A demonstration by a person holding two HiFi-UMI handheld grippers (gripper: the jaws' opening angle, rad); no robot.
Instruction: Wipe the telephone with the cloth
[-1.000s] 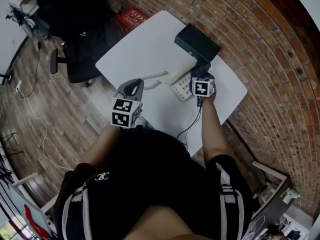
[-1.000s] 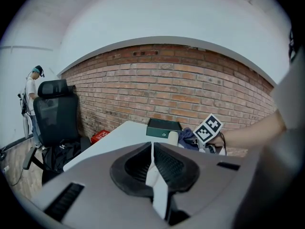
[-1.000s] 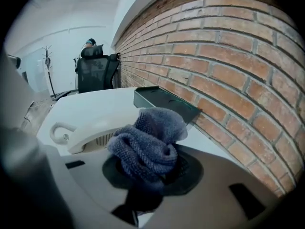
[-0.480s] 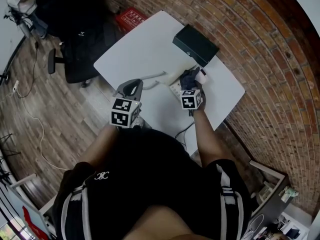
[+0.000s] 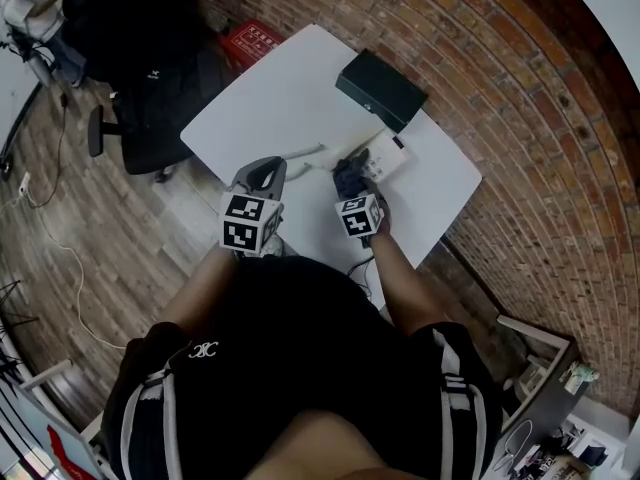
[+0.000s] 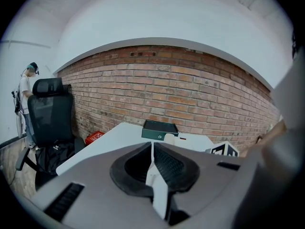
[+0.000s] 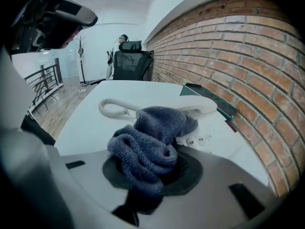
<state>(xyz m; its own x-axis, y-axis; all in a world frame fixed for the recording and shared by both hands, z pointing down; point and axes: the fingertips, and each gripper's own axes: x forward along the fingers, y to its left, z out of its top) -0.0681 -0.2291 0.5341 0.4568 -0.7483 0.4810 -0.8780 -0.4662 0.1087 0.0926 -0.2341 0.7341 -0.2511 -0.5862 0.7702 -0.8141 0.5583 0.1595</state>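
The white telephone (image 5: 383, 155) lies on the white table (image 5: 290, 98), its handset (image 7: 193, 107) across the top and its coiled cord (image 7: 112, 110) trailing left. My right gripper (image 5: 350, 188) is shut on a bunched blue-grey cloth (image 7: 153, 140), which rests against the near left end of the telephone, beside the keypad (image 7: 199, 140). The cloth (image 5: 349, 176) hides that part of the phone in the head view. My left gripper (image 5: 264, 174) hovers at the table's near edge, left of the phone, jaws closed together with nothing between them (image 6: 153, 163).
A black box (image 5: 381, 89) sits at the table's far edge against the brick wall (image 5: 500, 78). A black office chair (image 5: 150, 118) stands left of the table, and a red crate (image 5: 250, 40) is on the floor beyond. A person stands far off by the chair (image 7: 133, 61).
My right gripper has drawn the cloth from the phone's far right end toward me and to the left, uncovering the phone's right part. The left gripper has stayed put.
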